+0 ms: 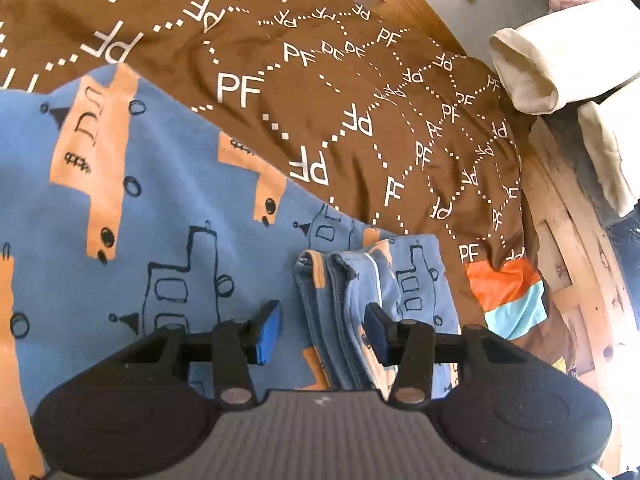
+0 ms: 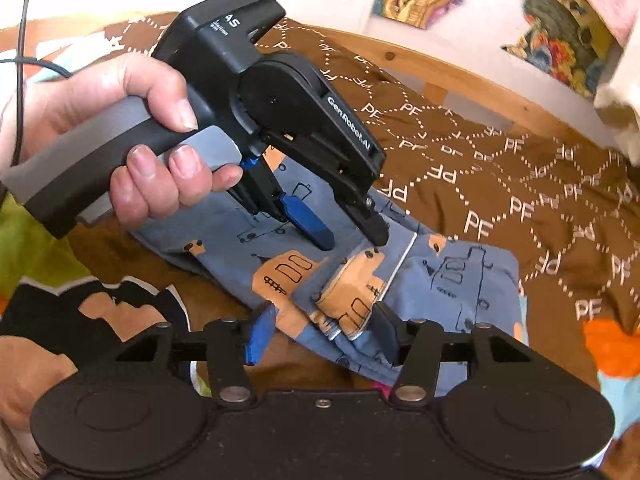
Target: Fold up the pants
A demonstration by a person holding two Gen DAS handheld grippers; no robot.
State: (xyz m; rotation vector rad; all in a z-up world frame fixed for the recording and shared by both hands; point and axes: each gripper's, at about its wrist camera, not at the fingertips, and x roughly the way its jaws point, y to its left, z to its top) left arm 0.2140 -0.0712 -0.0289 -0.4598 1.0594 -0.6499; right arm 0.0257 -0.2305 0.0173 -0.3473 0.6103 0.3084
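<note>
Two layers at least of the blue pants lie stacked on the bed, printed with orange and outlined trucks, and the cuff ends sit doubled back onto the body of the garment. That placement reads as a fold just laid down: hem ends brought across so the legs halve in length.

Over the cuffs in its own wrist view, the left tool has its pads apart, one on either side of the stacked hems, pressing on nothing. It looks released, and seen from the right wrist view its blue pads angle down onto the cloth with a gap between them. A hand grips its handle, fingers wrapped around the trigger.

Nearer the bed's edge, the right tool is also let go: its pads stand wide, with a folded corner of the pants lying between them but not pinched. My judgement is that both tools sit low so the fabric drops flat without springing back.

Under the pants is a brown bedspread patterned with white letters and dotted hexagons, wrinkled but broad enough for another fold. Past it runs a wooden bed frame, and cream cloth hangs at the far right.
</note>
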